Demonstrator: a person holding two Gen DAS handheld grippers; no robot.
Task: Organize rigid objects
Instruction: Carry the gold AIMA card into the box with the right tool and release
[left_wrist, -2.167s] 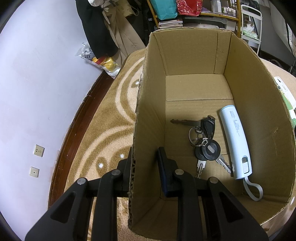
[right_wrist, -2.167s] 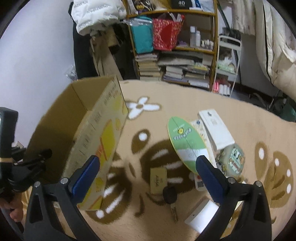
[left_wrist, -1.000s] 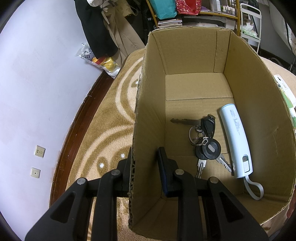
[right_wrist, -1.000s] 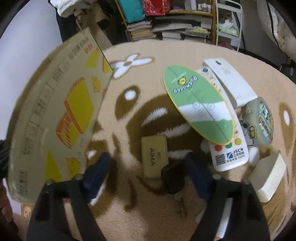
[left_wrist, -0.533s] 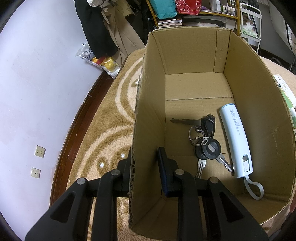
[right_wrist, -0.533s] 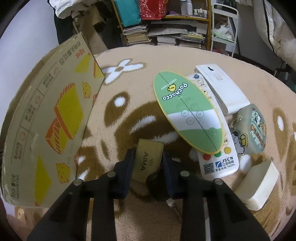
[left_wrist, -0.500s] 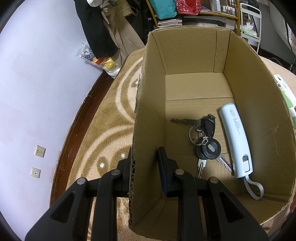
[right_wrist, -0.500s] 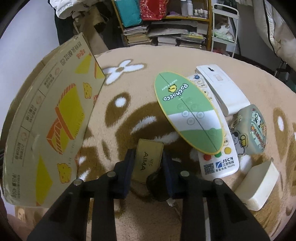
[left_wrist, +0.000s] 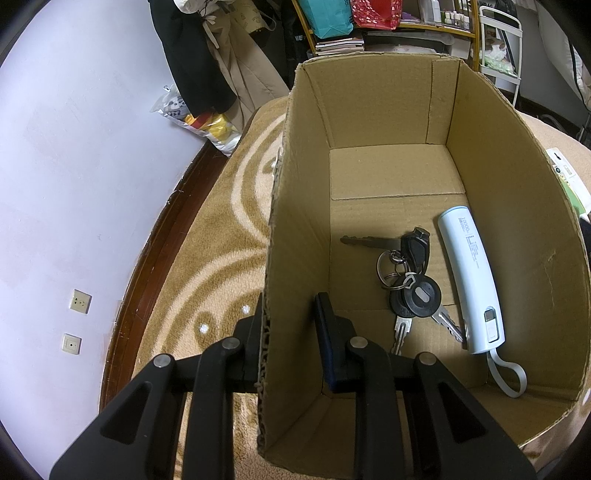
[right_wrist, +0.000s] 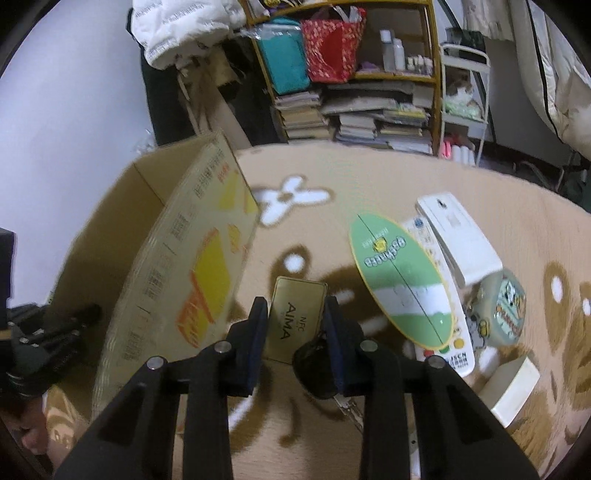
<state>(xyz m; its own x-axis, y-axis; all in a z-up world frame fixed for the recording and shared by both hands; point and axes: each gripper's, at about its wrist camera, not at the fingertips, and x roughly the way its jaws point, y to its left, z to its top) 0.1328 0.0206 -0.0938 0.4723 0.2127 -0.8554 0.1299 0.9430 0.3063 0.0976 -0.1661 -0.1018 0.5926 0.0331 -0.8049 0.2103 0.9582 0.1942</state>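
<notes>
Left hand-held gripper (left_wrist: 288, 332) is clamped on the near-left wall of the cardboard box (left_wrist: 299, 206): one finger outside, one inside, wall pinched between. Box top is open, w/ plenty of free floor at its far end. Inside, towards the right wall: key bunch (left_wrist: 404, 280) and a white power bank (left_wrist: 471, 284), just beside each other; power bank's long axis runs roughly front-to-back, its strap at the near end.

Right hand-held gripper (right_wrist: 295, 314) grips a gold AIMA card (right_wrist: 295, 317) by its two long edges. Card's long axis runs along the fingers and points away from the camera; whether it's clear of the carpet can't be told. A black key fob (right_wrist: 314, 365) sits right below the right finger; contact w/ the card unclear. The box's printed outer wall is close on the left, w/ a strip of bare carpet between.

Surface is a tan carpet (right_wrist: 369, 184) w/ brown and white patterns. To the right lie a green oval fan (right_wrist: 400, 280) over a white remote (right_wrist: 454, 354), a white box (right_wrist: 458, 236), a round tin (right_wrist: 504, 306) and a cream block (right_wrist: 511, 387), packed close together. Bookshelf (right_wrist: 369, 103) stands at the back, pale wall (left_wrist: 74, 166) on the left.
</notes>
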